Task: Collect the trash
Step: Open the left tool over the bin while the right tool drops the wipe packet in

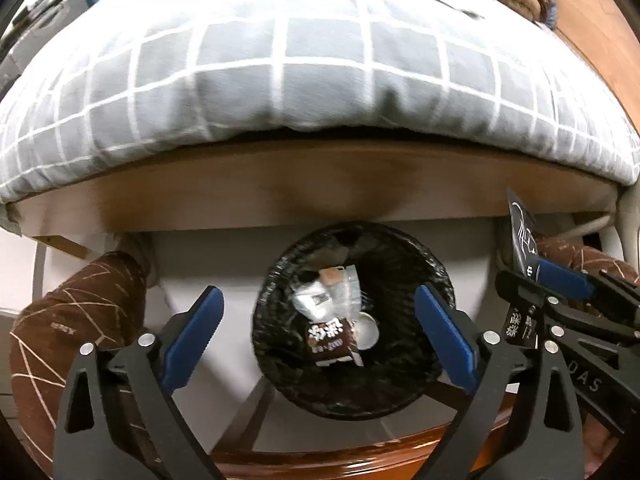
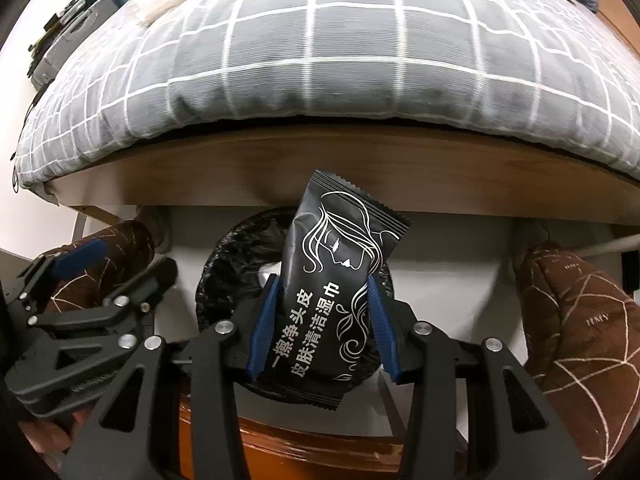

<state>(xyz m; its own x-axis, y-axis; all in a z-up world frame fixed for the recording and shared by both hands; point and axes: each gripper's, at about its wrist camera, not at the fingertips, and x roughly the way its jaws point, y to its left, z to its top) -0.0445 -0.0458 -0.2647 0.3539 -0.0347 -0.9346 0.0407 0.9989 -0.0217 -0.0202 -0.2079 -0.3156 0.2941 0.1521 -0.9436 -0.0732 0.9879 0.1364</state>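
Note:
A round bin lined with a black bag (image 1: 280,276) stands on the white floor in front of the bed. It holds a brown snack packet (image 1: 330,340), a silver wrapper (image 1: 314,300) and a white lid (image 1: 367,331). My left gripper (image 1: 316,296) hangs straight above the bin, open wide, with nothing between its blue pads. My right gripper (image 2: 323,280) is shut on a black wet-wipe packet (image 2: 340,256) printed with a white line drawing; the packet stands upright over the bin's (image 2: 224,256) right side. In the left wrist view the same packet (image 1: 520,232) shows at the right.
A bed with a grey checked quilt (image 1: 320,80) on a wooden frame (image 1: 280,192) fills the background. A person's legs in brown patterned trousers (image 1: 72,320) (image 2: 580,340) flank the bin. A glossy orange-brown wooden edge (image 1: 340,460) runs below the grippers.

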